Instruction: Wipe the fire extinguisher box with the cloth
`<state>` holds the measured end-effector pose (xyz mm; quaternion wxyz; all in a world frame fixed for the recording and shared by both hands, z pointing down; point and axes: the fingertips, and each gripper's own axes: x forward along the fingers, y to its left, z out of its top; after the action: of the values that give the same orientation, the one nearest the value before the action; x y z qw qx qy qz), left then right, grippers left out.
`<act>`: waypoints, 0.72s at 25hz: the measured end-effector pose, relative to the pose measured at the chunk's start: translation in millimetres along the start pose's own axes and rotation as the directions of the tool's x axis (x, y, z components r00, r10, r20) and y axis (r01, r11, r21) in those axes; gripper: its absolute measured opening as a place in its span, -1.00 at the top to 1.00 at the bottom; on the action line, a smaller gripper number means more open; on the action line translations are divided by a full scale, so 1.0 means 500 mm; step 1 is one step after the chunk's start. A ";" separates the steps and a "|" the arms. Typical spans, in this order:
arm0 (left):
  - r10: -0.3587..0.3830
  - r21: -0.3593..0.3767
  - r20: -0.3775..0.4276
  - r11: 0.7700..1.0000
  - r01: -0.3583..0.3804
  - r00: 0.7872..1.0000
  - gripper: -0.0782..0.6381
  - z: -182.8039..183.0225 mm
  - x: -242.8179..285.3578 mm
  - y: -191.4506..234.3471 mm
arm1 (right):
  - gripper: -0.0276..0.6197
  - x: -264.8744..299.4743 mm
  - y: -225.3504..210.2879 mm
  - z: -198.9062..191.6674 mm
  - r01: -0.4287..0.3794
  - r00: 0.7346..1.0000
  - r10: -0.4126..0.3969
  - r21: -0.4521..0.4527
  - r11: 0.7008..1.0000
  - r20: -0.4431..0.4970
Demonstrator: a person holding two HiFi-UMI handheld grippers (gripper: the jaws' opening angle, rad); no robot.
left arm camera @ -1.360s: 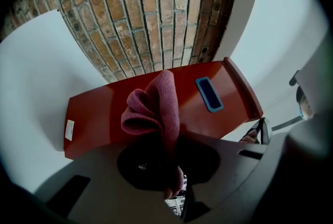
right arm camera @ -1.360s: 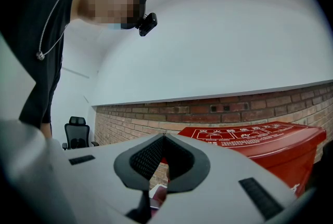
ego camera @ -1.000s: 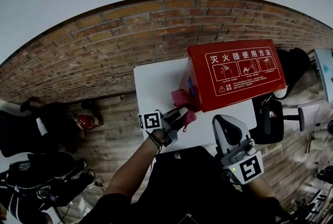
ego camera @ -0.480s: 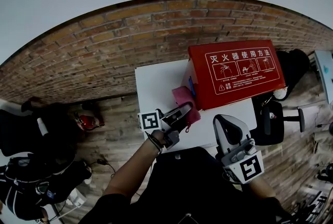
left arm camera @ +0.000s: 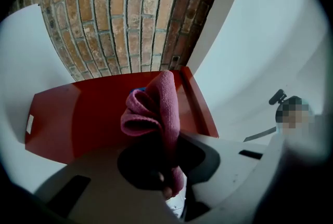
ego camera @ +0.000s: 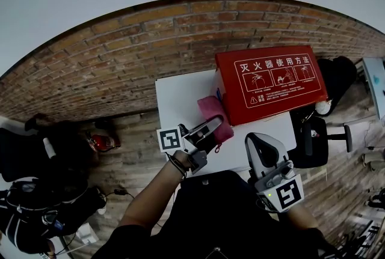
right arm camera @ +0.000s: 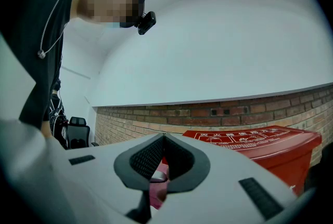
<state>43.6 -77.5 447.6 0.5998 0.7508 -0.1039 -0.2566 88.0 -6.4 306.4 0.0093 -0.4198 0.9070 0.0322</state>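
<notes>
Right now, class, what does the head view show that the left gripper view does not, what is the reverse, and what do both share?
Only the head view shows the right gripper, held clear of the fire extinguisher box, the white instruction panel on its top, and an office chair. Only the left gripper view shows the camera on the person's head and, close up, the folds of the cloth pinched in the left gripper. Both show the pink cloth, the red box and the brick wall.

Pink cloth [ego camera: 213, 113] against red box [ego camera: 272, 81]
</notes>
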 end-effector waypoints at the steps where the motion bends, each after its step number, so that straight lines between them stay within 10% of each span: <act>1: -0.004 -0.004 0.002 1.000 0.004 1.000 0.52 0.001 0.001 -0.004 | 0.85 -0.001 0.000 0.000 0.001 1.000 -0.001 0.000 1.000 0.001; 18: -0.128 0.014 0.002 0.992 0.128 0.992 0.52 0.011 0.032 -0.129 | 0.85 -0.020 0.002 0.013 0.012 1.000 -0.012 -0.002 1.000 0.026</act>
<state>44.7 -72.8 381.2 0.5767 0.7598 -0.0582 -0.2947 93.5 2.5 300.3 0.0207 -0.4249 0.9042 0.0386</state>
